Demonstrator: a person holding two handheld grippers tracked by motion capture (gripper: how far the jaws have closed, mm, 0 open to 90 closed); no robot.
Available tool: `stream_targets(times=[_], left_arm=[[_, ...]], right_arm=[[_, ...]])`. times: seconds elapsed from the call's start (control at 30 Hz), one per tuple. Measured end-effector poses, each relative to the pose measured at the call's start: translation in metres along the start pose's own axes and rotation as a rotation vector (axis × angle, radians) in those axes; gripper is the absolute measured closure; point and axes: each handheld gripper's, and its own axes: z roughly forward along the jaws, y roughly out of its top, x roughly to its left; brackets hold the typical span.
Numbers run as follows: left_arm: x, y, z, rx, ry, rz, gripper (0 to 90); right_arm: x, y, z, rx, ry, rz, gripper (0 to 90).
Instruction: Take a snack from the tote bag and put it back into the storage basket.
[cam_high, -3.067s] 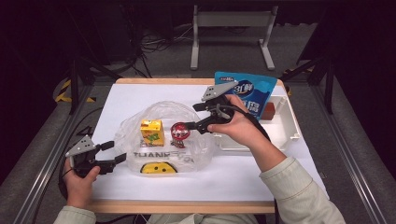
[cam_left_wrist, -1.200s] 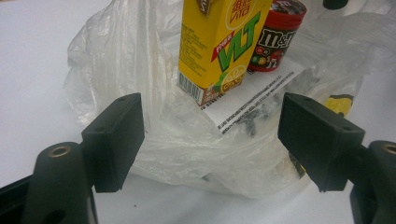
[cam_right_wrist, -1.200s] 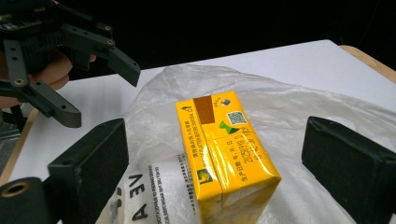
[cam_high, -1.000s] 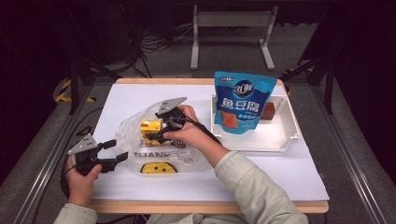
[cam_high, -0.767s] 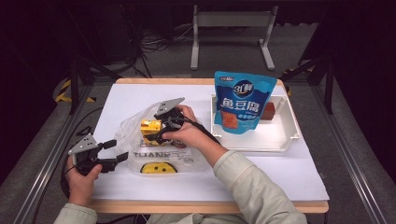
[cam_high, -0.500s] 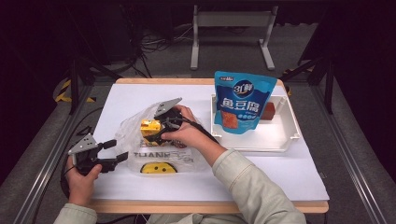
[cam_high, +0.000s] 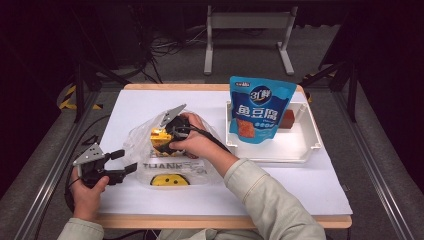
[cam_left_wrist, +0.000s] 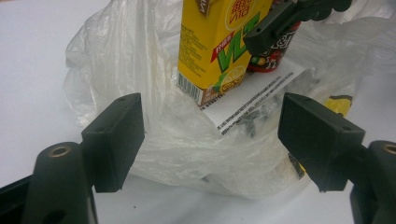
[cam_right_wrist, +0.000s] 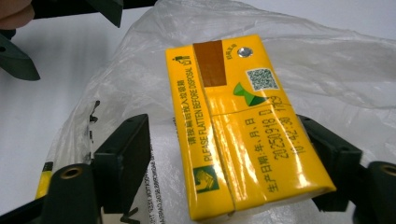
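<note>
Two grippers work at the white table (cam_high: 300, 185) in the high view. The right gripper (cam_high: 167, 134) reaches into a clear plastic bag (cam_high: 137, 145), and a yellow juice carton (cam_high: 159, 140) sits right at its jaws. From this height it is hard to tell whether the jaws press on the carton. The left gripper (cam_high: 120, 163) hovers just beside the near-left edge of the bag, jaws spread and holding nothing. Well off to the right gripper's far side stands a blue snack pouch (cam_high: 257, 112), upright in a white tray (cam_high: 305, 150).

Looking along the left gripper (cam_left_wrist: 210, 135), its two black jaws stand wide apart with the bag's (cam_left_wrist: 116, 65) crumpled edge between them, though neither jaw clearly touches it. Beyond the jaws the juice carton (cam_left_wrist: 210, 51) stands upright inside the bag, a red and black item (cam_left_wrist: 275, 51) just behind it, and the tip of the other gripper comes down against the carton's upper right.

Looking along the right gripper (cam_right_wrist: 224, 154), the carton (cam_right_wrist: 233, 126) lies between the jaws with its top face toward the camera. The right jaw sits against its side, while a small gap remains beside the left jaw. The bag (cam_right_wrist: 327, 70) spreads beneath and beyond.
</note>
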Motion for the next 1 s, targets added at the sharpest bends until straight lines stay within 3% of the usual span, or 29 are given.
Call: stream_targets(times=[0.2,0.47,0.67,1.0], left_arm=[[0.000,0.000,0.000,0.000,-0.002,0.000,23.4],[0.000,0.000,0.000,0.001,-0.003,-0.001,23.4],[0.000,0.000,0.000,0.001,-0.003,-0.002,23.4],[0.000,0.000,0.000,0.000,-0.001,-0.003,23.4]], right_arm=[[-0.001,0.005,0.001,0.036,-0.013,-0.025,31.2],[-0.003,0.009,0.003,0.086,-0.010,-0.059,43.9],[-0.006,0.011,0.000,0.111,0.017,-0.059,49.3],[-0.005,0.012,-0.002,0.112,0.017,-0.059,50.2]])
